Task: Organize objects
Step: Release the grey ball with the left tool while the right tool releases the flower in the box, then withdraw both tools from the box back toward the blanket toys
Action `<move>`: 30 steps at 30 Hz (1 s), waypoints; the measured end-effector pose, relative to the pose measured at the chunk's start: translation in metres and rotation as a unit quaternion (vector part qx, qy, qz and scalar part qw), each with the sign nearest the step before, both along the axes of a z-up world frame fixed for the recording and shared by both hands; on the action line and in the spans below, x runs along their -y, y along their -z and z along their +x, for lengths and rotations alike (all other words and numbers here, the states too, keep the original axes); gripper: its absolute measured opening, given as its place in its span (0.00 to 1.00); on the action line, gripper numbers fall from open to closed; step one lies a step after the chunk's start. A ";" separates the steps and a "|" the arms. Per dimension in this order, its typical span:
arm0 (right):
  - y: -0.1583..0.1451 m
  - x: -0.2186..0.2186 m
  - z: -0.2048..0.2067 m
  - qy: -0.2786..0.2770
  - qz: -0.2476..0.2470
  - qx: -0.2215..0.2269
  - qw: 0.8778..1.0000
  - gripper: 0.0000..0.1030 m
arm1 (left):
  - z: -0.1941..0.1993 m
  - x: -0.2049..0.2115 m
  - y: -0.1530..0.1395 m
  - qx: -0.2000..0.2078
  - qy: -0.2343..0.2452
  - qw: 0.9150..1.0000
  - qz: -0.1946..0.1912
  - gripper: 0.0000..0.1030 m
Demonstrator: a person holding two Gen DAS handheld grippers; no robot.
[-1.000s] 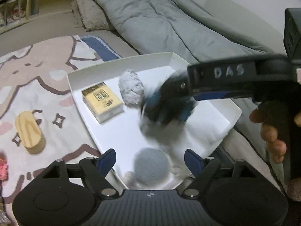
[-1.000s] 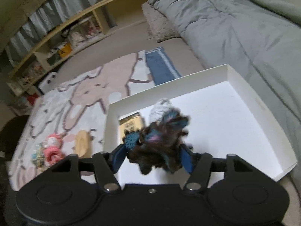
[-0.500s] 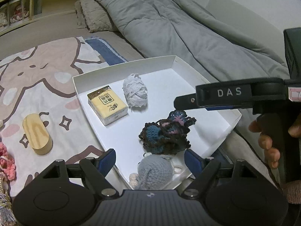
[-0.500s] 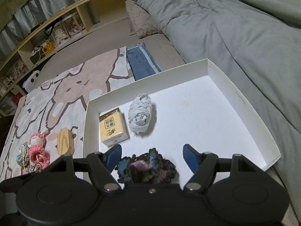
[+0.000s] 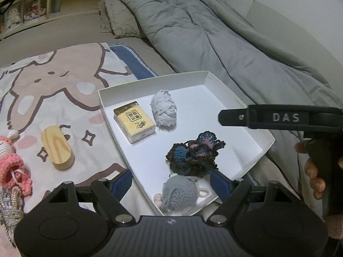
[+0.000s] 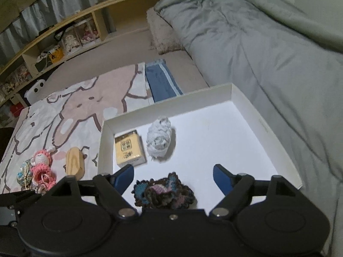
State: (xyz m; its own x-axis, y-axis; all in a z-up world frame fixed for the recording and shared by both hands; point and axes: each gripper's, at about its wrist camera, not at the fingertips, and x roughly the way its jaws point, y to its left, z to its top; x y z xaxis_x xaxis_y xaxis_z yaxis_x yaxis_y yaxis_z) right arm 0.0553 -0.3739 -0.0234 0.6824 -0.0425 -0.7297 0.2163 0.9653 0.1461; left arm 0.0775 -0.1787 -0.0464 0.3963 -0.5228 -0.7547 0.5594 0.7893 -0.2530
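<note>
Released a second ago from between the right gripper's (image 6: pixel 173 176) jaws, the dark crocheted piece (image 5: pixel 195 156) now lies on the floor of the white box (image 5: pixel 214 81). Those jaws are opening and stand clear of it on both sides. The left gripper (image 5: pixel 170 181) hangs with its jaws apart and nothing pressed between them, over the box's near corner.

Four things sit in the box: one yellow tissue pack (image 5: pixel 135 121), one white yarn ball (image 5: pixel 164 110), the dark crocheted piece, and one grey crocheted toy (image 5: pixel 180 191) in the near corner. On the cartoon blanket (image 5: pixel 53 81) beside the box lie one oval wooden block (image 5: pixel 57 148) and one pink crocheted doll (image 6: pixel 41 166).

Only the left wrist view shows the grey toy, the right gripper's finger lettered "DAS" and the person's hand (image 5: pixel 315 171) on its handle. Only the right wrist view shows a round multicoloured item (image 6: pixel 24 172) touching the doll, and the wooden shelf (image 6: pixel 70 27) with its clutter.
</note>
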 end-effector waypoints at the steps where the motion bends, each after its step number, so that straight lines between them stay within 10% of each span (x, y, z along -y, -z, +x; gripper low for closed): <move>1: -0.002 0.000 -0.002 0.001 -0.001 0.001 1.000 0.82 | -0.001 -0.002 -0.002 0.000 -0.002 1.000 -0.001 0.78; 30: -0.012 -0.024 -0.042 0.006 -0.021 -0.018 1.000 1.00 | -0.010 -0.080 -0.036 0.010 -0.128 0.992 0.007 1.00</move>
State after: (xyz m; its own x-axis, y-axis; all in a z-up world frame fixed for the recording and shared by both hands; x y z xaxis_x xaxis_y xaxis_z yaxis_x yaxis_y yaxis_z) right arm 0.0132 -0.3495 -0.0111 0.6552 -0.0816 -0.7511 0.2328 0.9676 0.0980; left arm 0.0679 -0.0984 -0.0107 0.5293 -0.3917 -0.7526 0.3440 0.9099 -0.2317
